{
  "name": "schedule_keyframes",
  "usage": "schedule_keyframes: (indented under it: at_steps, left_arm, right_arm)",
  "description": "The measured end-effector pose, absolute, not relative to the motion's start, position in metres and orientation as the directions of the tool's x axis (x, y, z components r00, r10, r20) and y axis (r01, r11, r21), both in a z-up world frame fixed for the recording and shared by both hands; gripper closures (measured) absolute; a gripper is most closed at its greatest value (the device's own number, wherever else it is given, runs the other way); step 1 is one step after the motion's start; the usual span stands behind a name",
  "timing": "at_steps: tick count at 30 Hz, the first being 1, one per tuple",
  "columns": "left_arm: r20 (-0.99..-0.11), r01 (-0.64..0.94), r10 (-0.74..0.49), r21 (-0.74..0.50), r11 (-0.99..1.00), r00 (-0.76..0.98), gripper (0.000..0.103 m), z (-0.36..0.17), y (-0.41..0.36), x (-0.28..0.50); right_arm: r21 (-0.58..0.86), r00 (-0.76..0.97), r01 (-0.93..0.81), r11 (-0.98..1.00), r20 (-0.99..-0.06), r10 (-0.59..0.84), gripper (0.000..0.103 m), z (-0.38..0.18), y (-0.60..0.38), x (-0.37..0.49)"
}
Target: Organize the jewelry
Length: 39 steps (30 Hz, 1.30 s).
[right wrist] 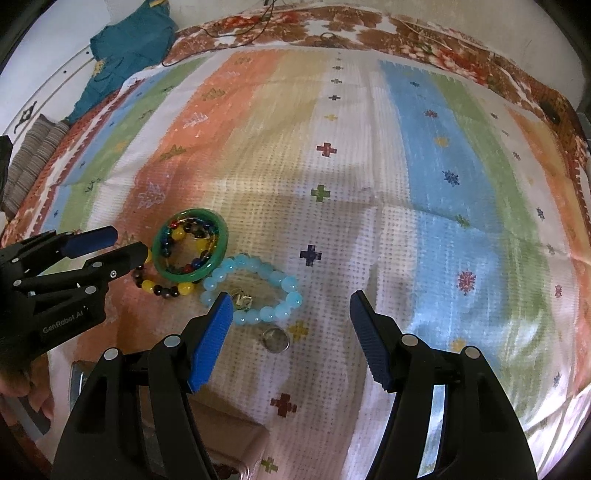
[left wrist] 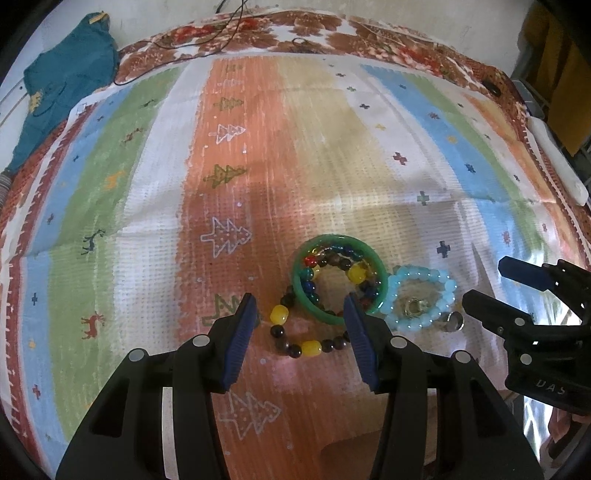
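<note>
A green bangle (left wrist: 306,299) (right wrist: 221,236) lies on the striped mat with a multicoloured bead bracelet (left wrist: 347,254) inside it. A dark bead bracelet with yellow beads (left wrist: 310,347) (right wrist: 166,288) lies partly under it. Beside them is a light blue bead bracelet (left wrist: 421,275) (right wrist: 275,277) around a gold ring (left wrist: 413,306) (right wrist: 242,301), with a silver ring (left wrist: 454,319) (right wrist: 275,339) just outside. My left gripper (left wrist: 300,297) (right wrist: 127,243) hovers open over the dark bracelet and bangle. My right gripper (right wrist: 291,295) (left wrist: 491,284) stands open above the blue bracelet and silver ring. Neither holds anything.
The striped mat (left wrist: 236,184) covers a floral bedspread (left wrist: 303,26). A teal cloth (left wrist: 66,85) and a thin black cable (left wrist: 221,29) lie at the far left. A white object (left wrist: 557,162) sits at the right edge. A brown box (right wrist: 229,435) lies near my right gripper.
</note>
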<state>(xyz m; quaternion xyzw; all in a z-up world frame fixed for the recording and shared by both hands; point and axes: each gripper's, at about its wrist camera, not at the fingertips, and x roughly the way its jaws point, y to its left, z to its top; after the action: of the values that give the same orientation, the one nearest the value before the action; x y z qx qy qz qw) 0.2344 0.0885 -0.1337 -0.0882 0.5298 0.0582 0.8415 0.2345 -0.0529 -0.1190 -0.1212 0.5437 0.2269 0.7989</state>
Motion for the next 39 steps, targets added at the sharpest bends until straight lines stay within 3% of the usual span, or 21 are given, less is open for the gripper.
schedule_keyframes:
  at_steps: [16,20,22,26,28,32,39]
  left_arm:
    - [-0.923,-0.2,-0.022,-0.107,0.974,0.385,0.054,-0.158,0.094,0.248]
    - [-0.927,-0.202,-0.015,-0.097,0.975,0.375,0.059,-0.163,0.094,0.251]
    - [-0.932,-0.219,0.006,-0.079,0.973,0.363,0.062,-0.166,0.096,0.252]
    - [-0.937,-0.22,0.016,-0.066,0.973,0.349,0.075,-0.171,0.097,0.253]
    - [-0.936,-0.227,0.024,-0.061,0.972,0.352,0.083,-0.171,0.099,0.252]
    - [-0.934,-0.237,0.013,-0.077,0.968,0.358,0.084,-0.169,0.103,0.251]
    - [-0.923,-0.252,0.041,-0.062,0.966,0.383,0.088,-0.157,0.106,0.246]
  right_arm:
    - [0.036,0.271,-0.486,0.873,-0.944,0.19,0.037,-0.145,-0.043,0.253]
    - [0.037,0.264,-0.487,0.873,-0.946,0.187,0.038,-0.15,-0.043,0.256]
    - [0.027,0.268,-0.486,0.873,-0.947,0.178,0.046,-0.151,-0.043,0.257]
    - [0.031,0.265,-0.491,0.871,-0.947,0.183,0.05,-0.154,-0.044,0.26]
    - [0.04,0.263,-0.496,0.867,-0.945,0.194,0.061,-0.154,-0.042,0.262]
    - [0.085,0.234,-0.516,0.852,-0.943,0.235,0.084,-0.154,-0.035,0.261]
    - [0.024,0.292,-0.543,0.84,-0.932,0.216,0.087,-0.151,-0.028,0.256]
